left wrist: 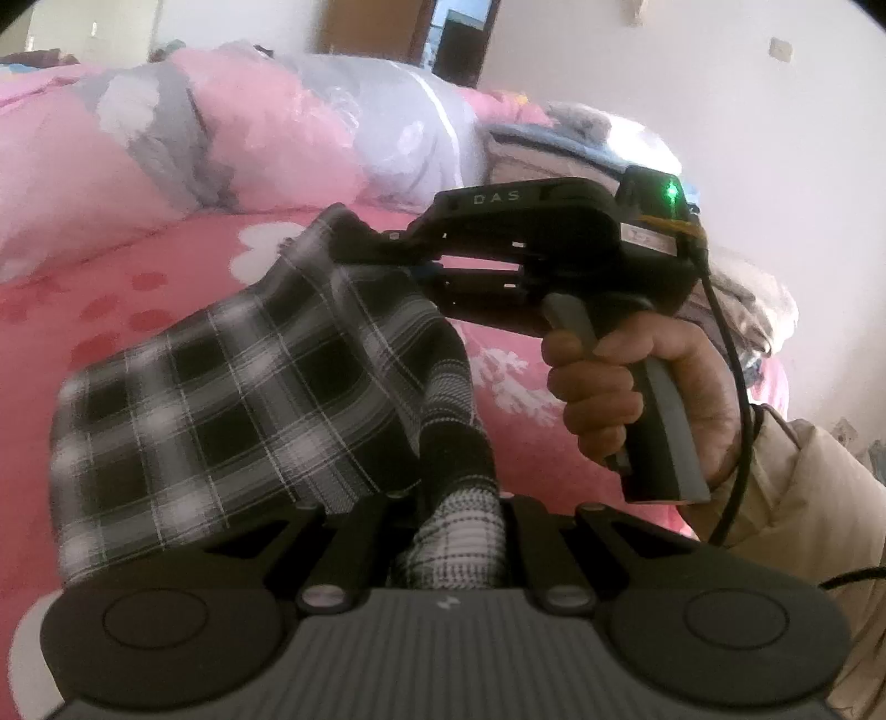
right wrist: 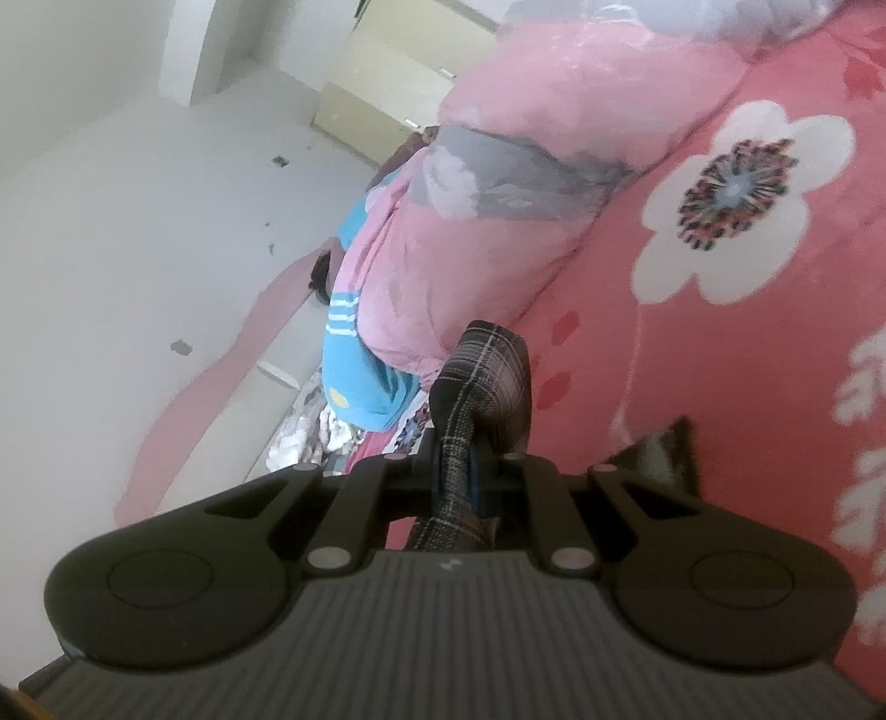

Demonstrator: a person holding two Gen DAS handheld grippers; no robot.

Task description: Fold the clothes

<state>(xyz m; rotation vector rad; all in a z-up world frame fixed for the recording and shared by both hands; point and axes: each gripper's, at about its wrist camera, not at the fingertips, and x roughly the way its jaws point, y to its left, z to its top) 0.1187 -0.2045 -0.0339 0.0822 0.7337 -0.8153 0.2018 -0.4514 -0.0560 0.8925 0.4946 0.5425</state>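
A black-and-white plaid garment [left wrist: 221, 410] hangs stretched above the pink flowered bed sheet [left wrist: 111, 288]. My left gripper [left wrist: 459, 498] is shut on a bunched edge of it at the bottom of the left wrist view. My right gripper [left wrist: 354, 243], held by a hand [left wrist: 637, 399], pinches the cloth's far corner in the same view. In the right wrist view, that right gripper [right wrist: 470, 465] is shut on a narrow fold of the plaid garment [right wrist: 487, 365], and the picture is rolled sideways. Another dark corner of the cloth [right wrist: 664, 448] shows at right.
A pink and grey quilt [left wrist: 249, 127] is heaped along the back of the bed. Blue striped clothing [right wrist: 354, 354] and other loose clothes lie by the quilt's end. A white wall [right wrist: 111, 221] and a doorway [left wrist: 459, 39] lie beyond. A beige sleeve [left wrist: 803, 498] is at right.
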